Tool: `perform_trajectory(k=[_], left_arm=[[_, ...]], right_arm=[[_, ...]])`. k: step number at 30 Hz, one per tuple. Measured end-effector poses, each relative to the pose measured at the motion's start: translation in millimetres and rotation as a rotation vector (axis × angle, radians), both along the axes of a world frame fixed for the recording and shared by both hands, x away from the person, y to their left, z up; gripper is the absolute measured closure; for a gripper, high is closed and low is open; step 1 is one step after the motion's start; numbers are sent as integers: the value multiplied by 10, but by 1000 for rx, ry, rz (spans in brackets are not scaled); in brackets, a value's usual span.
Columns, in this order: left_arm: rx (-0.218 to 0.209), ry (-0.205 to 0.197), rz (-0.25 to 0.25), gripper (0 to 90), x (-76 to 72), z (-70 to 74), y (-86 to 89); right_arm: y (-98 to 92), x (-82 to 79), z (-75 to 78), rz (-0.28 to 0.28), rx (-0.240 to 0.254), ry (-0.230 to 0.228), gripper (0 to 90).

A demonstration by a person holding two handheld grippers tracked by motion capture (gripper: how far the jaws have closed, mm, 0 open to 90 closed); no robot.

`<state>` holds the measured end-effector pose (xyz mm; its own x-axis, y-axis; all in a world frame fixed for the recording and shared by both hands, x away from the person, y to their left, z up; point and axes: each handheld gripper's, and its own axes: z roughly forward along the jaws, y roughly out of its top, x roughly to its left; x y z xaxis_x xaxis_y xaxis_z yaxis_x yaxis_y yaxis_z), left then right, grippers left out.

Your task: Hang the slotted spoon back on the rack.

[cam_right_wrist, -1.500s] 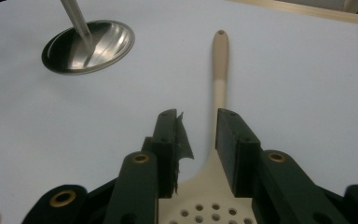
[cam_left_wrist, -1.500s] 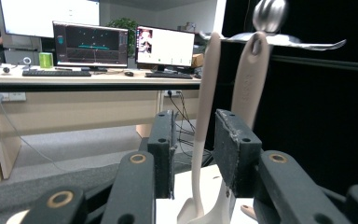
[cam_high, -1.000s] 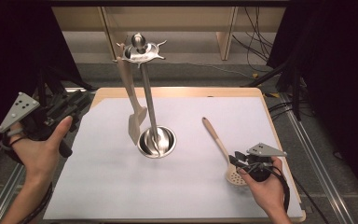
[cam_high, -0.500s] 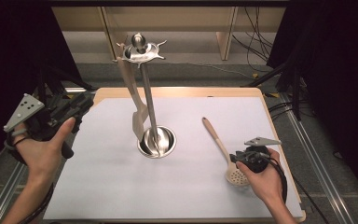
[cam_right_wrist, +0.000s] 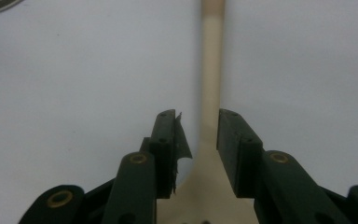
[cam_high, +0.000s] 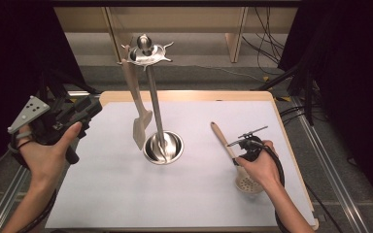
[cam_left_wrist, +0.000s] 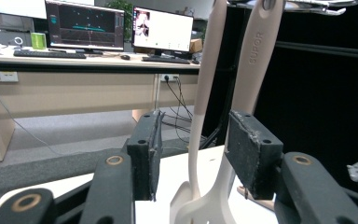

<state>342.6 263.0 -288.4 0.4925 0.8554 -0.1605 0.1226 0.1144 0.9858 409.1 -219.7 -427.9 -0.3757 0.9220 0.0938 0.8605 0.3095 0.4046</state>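
A steel utensil stand (cam_high: 162, 147) rises from its round base at the middle of the white mat. A beige spatula (cam_high: 138, 114) hangs from its top. My left gripper (cam_high: 93, 106) hovers over the mat's left edge, apart from the spatula, and its jaws have just been opening. In the left gripper view the left gripper (cam_left_wrist: 193, 149) is open, and two hanging beige handles (cam_left_wrist: 256, 60) show beyond the gap, untouched. A beige slotted spoon (cam_high: 223, 141) lies on the mat at the right. My right gripper (cam_right_wrist: 200, 140) points down over the spoon's neck (cam_right_wrist: 210, 93), open, jaws on either side.
The white mat (cam_high: 102, 194) covers a wooden table (cam_high: 194, 94) with metal rails along both sides. Black cables (cam_high: 291, 111) trail off the right edge. Dark curtains flank the table. A desk with monitors (cam_left_wrist: 86, 25) stands beyond the stand in the left gripper view.
My right hand has slid from the spoon's head up toward its neck and tipped the gripper over it. The left hand has kept its place while its jaws widened.
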Motion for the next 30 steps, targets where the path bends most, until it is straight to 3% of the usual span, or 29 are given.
perform_trajectory(k=[1, 2, 4, 10, 11, 12, 16, 18, 27, 29, 30], left_arm=[[-2, 1, 1, 540, 0, -2, -8], [1, 6, -4, 536, 5, -7, -16], [0, 9, -9, 533, 10, -8, -23], [0, 28, -27, 529, 24, -19, -39], [0, 31, -32, 526, 24, -23, -50], [0, 31, -32, 523, 24, -23, -50], [1, 33, -38, 517, 25, -17, -60], [4, 33, -40, 514, 25, -14, -64], [6, 47, -56, 508, 41, -32, -86], [9, 52, -59, 493, 44, -31, -89], [11, 51, -62, 491, 47, -35, -92]], right_arm=[[17, 32, -8, -3, 2, 23, 687], [32, 88, -39, 6, -32, 41, 691], [32, 124, -71, 25, -53, 60, 691], [10, 189, -167, 46, -71, 103, 678], [-10, 207, -200, 88, -91, 113, 665], [16, 208, -212, 53, -72, 119, 665], [-6, 256, -242, 88, -104, 142, 669], [21, 269, -261, 75, -83, 145, 678], [88, 354, -232, 81, -133, 208, 769], [90, 369, -241, 76, -128, 210, 774], [91, 373, -237, 47, -123, 221, 783]])
